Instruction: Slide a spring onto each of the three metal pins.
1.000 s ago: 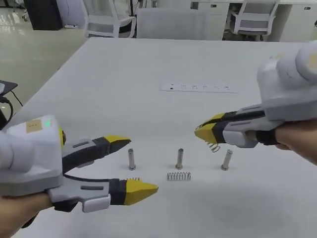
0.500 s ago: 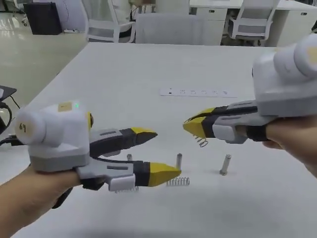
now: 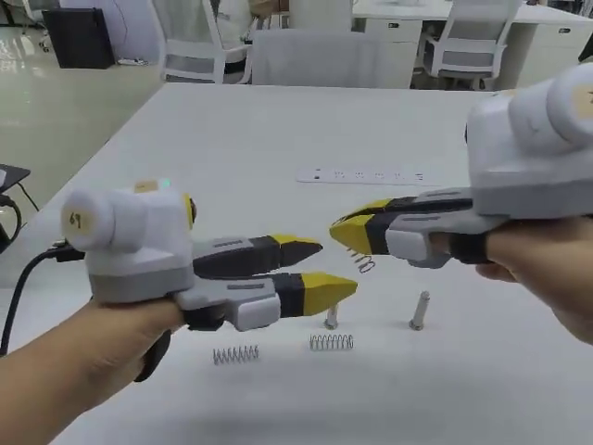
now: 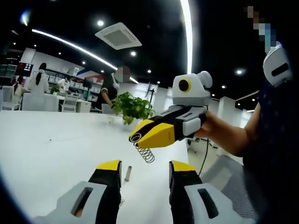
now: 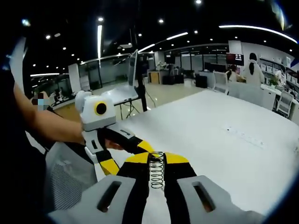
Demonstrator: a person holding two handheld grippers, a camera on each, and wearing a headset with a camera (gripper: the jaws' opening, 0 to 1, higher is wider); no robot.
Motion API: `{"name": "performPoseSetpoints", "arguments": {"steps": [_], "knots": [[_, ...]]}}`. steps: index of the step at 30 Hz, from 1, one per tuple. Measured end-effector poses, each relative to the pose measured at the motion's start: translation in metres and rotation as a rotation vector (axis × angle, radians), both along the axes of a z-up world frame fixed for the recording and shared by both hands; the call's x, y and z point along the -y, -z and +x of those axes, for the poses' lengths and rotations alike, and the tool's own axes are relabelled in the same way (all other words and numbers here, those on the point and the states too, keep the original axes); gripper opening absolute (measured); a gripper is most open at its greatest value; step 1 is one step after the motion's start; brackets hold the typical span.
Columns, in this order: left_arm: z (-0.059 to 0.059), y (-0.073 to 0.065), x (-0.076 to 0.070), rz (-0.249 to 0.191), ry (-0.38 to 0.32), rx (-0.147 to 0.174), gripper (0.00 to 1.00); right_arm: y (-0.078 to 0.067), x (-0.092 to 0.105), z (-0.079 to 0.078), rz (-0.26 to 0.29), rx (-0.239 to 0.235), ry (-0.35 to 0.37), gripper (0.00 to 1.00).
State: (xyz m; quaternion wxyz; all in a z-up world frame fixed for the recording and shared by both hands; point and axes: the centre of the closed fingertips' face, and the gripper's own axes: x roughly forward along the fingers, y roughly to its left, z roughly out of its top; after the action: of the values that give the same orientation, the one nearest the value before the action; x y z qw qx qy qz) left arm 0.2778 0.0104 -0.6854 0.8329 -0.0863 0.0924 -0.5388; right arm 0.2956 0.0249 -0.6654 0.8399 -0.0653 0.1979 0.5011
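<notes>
Both raised level over the wide counter (image 3: 232,158): my right tongs (image 3: 338,232) pinch a spring (image 3: 363,263), tips perhaps touching my left tongs (image 3: 332,267) (spread apart).

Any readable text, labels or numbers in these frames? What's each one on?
Nothing reads cleanly.
Dark mark on the rear cap of the left gripper: looks like digits, too blurred to read.
Markings on the power strip: too small to read.
</notes>
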Motion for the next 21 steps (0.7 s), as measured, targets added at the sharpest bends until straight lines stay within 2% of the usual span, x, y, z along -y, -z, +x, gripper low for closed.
{"name": "performPoseSetpoints", "arguments": {"steps": [10, 21], "knots": [[0.003, 0.002, 0.011, -0.027, 0.007, -0.039, 0.22, 0.0, -0.005, -0.001, 0.007, 0.006, -0.005, 0.08], [0.007, 0.004, 0.019, -0.051, -0.005, -0.057, 0.14, 0.002, -0.005, 0.0, 0.013, 0.0, -0.003, 0.08]]}}
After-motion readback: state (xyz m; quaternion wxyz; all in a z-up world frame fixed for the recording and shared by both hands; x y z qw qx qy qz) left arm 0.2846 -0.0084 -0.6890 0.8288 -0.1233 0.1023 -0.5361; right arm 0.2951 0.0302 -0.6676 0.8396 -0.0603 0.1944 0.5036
